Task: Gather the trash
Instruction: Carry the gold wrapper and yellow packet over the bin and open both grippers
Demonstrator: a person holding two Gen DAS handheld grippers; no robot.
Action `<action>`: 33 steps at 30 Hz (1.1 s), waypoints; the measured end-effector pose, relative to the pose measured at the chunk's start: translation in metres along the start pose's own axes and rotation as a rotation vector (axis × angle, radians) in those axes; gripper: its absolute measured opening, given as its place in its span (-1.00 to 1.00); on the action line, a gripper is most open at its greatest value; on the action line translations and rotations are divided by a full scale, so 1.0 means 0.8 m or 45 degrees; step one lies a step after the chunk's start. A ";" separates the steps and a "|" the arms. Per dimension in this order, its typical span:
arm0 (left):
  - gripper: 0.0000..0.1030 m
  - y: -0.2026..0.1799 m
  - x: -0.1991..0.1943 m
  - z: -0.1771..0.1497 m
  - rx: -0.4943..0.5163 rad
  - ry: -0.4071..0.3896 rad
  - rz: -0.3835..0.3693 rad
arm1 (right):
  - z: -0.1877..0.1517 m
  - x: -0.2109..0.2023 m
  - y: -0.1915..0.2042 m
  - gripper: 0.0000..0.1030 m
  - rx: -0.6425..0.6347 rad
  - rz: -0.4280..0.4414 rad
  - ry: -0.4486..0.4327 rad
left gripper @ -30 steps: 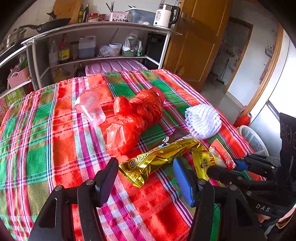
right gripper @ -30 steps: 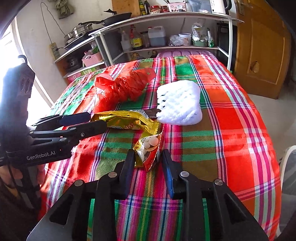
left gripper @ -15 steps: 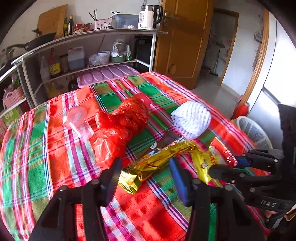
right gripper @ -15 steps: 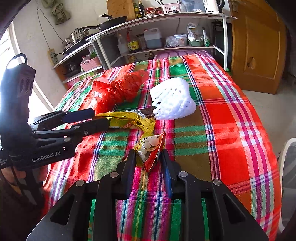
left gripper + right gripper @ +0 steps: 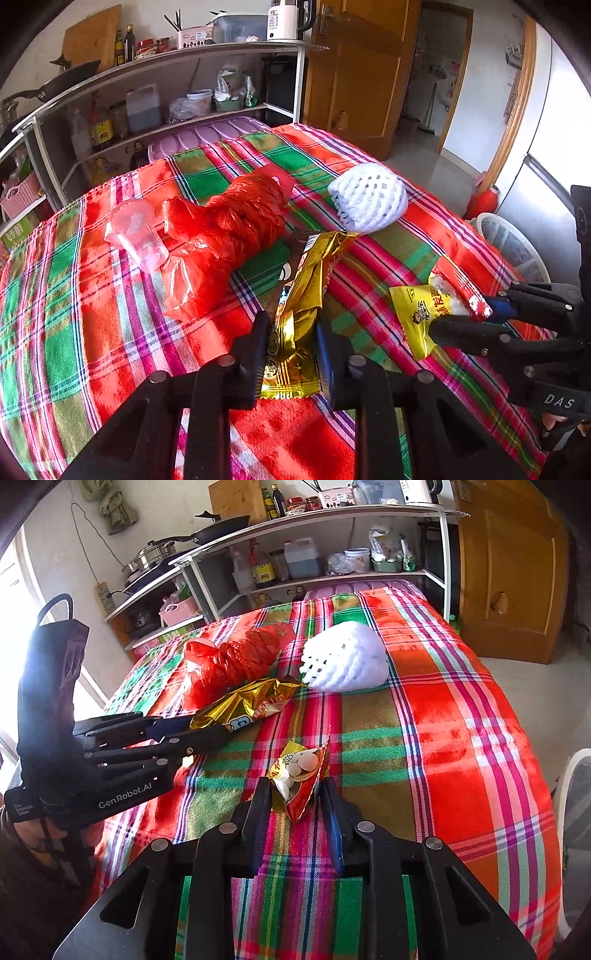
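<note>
I hold a black two-finger tool in each hand above a table [image 5: 66, 332] covered with a red, green and purple plaid cloth.

My left gripper [image 5: 291, 350] has its fingers closing on the near end of a long, crinkled gold foil snack wrapper [image 5: 306, 295]; the wrapper sits between the pads and they look pressed against it. The rest of the wrapper stretches away from me across the cloth, its far end just beside a white foam mesh fruit sleeve [image 5: 369, 197].

My right gripper [image 5: 295, 805] has its fingers clamped on a small red and yellow snack packet [image 5: 299, 779], torn open at the top, with pale round pieces printed or showing at its mouth. In the left wrist view this packet [image 5: 432, 302] lies to the right of the gold wrapper, apart from it, with the right tool's fingers pinching its edge.

Beyond the gold wrapper lies a crumpled red plastic bag [image 5: 229, 229], twisted into a long bundle. Touching or just beside its left side is a clear plastic cup [image 5: 136, 232], lying on its side.

Behind the table stands a white metal shelf unit [image 5: 332, 517] carrying bottles, jars, a frying pan and a white kettle. A brown wooden door [image 5: 517, 572] is to the right. On the floor at the right edge there is a round white object [image 5: 509, 243], only partly seen.
</note>
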State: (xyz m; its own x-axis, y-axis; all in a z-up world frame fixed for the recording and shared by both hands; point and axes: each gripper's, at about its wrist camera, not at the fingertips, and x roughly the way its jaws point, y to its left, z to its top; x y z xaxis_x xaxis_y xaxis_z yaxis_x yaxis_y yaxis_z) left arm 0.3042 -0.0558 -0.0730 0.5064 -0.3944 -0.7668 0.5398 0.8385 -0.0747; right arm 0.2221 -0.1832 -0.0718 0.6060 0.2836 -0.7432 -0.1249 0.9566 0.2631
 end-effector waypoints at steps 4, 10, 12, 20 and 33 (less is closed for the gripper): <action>-0.58 -0.003 -0.005 -0.002 -0.001 0.002 0.004 | -0.003 -0.005 -0.002 -0.46 0.007 0.000 -0.011; -0.58 -0.013 -0.022 -0.011 0.004 -0.012 0.003 | -0.007 -0.019 -0.006 -0.46 0.011 0.003 -0.036; -0.58 -0.015 -0.029 -0.014 -0.010 -0.022 -0.005 | -0.009 -0.024 -0.008 -0.46 0.014 0.001 -0.047; -0.58 -0.037 -0.060 -0.016 -0.008 -0.071 -0.015 | -0.019 -0.061 -0.017 -0.46 0.012 -0.057 -0.122; -0.58 -0.108 -0.069 0.004 0.027 -0.119 -0.114 | -0.041 -0.133 -0.080 -0.46 0.147 -0.161 -0.229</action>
State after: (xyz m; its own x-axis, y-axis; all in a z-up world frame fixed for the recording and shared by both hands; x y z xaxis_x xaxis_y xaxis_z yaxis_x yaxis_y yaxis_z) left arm 0.2313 -0.1076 -0.0221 0.5156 -0.5013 -0.6949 0.5991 0.7907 -0.1258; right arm 0.1396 -0.2724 -0.0298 0.7427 0.1357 -0.6557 0.0450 0.9669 0.2510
